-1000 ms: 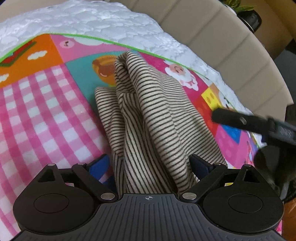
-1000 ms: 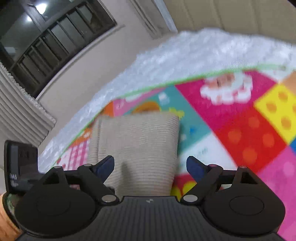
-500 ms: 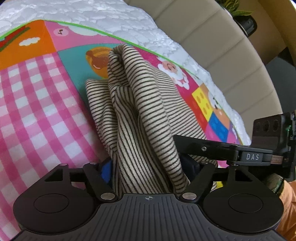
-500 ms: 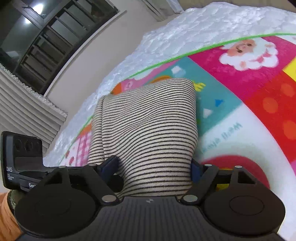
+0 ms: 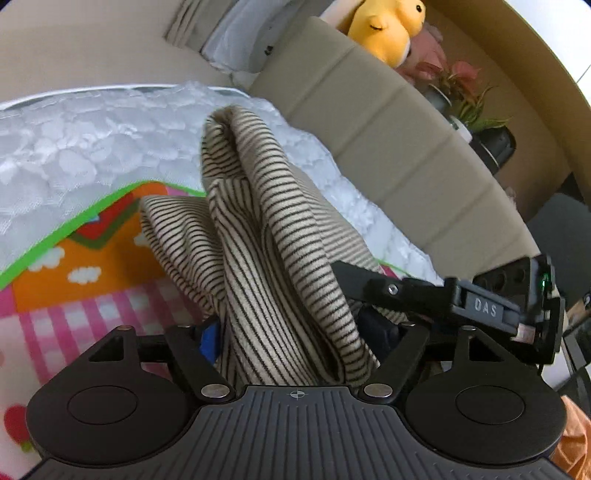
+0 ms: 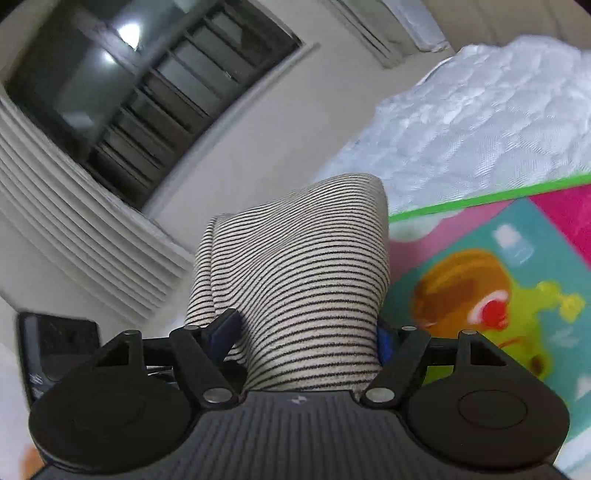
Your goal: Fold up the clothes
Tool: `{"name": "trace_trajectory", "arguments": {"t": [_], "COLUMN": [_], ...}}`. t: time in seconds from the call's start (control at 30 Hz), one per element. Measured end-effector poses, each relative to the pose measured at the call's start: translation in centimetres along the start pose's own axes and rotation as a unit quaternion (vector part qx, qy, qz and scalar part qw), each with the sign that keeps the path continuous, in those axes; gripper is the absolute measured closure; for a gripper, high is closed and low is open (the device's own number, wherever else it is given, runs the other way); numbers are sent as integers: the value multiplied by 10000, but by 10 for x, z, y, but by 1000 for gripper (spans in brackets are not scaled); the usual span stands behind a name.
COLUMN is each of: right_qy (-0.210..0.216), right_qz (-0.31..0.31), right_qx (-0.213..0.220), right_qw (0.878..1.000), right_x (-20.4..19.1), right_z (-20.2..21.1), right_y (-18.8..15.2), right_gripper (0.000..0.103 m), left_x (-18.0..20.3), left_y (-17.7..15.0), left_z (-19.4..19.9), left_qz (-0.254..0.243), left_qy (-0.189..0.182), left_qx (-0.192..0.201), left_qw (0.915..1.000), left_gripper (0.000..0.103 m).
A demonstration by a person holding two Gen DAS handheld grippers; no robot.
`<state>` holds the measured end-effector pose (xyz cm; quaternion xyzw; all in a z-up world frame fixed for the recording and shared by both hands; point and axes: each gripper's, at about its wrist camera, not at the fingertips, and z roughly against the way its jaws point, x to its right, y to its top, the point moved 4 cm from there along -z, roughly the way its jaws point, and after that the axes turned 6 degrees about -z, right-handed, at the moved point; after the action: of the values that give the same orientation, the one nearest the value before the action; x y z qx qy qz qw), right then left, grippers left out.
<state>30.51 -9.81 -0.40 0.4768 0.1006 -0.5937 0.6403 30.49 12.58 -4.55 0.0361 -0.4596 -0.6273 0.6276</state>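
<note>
While both tools hold the cloth up, we judge that the step in hand is a carrying or folding-over move. The left tool (image 5: 291, 343) is closed on a bunched part of the beige knit garment with thin black stripes (image 5: 266, 236), and the right tool (image 6: 306, 339) is closed on another part of the same garment (image 6: 295, 280). Most of it hangs in the air between the 2 tools, above the colourful cartoon play mat with a green border (image 5: 92, 266). One lower flap reaches down toward the mat, but we cannot tell if it touches.

Whether this lift brings one half over the other, or carries an already folded piece to its place, the pictures do not settle. In both cases, we think the next move calls for keeping the 2 grips level and at equal tension, so the soft cloth does not twist or slide out.

From the left wrist view we see the right tool (image 5: 388, 328) just beside, gripping the cloth's far side, and also the beige padded headboard (image 5: 388, 122) and a yellow plush toy (image 5: 388, 29). Only the right wrist view shows the smooth, flat face of the garment, a dark window with bars (image 6: 147, 85) and the white quilted mattress cover (image 6: 480, 122).
</note>
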Motion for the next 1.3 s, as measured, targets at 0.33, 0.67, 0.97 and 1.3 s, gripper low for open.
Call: {"name": "trace_trajectory", "arguments": {"t": [0.33, 0.67, 0.97, 1.3], "right_qy": [-1035, -1423, -1441, -1146], "right_qz": [497, 2951, 3865, 2870], "right_qx": [0, 649, 178, 192], "right_qw": [9934, 9426, 9108, 9508], "right_x": [15, -62, -72, -54], "right_z": [-25, 19, -19, 52], "right_y": [-6, -59, -121, -126], "right_gripper": [20, 45, 35, 20], "left_x": [-67, -14, -44, -65], "left_y": [-7, 48, 61, 44], "left_z": [-20, 19, -85, -57], "left_qz": [790, -35, 23, 553], "left_qy": [210, -119, 30, 565], "left_qx": [-178, 1040, -194, 661], "left_qw": [9965, 9945, 9998, 9947], "left_gripper": [19, 16, 40, 91]}}
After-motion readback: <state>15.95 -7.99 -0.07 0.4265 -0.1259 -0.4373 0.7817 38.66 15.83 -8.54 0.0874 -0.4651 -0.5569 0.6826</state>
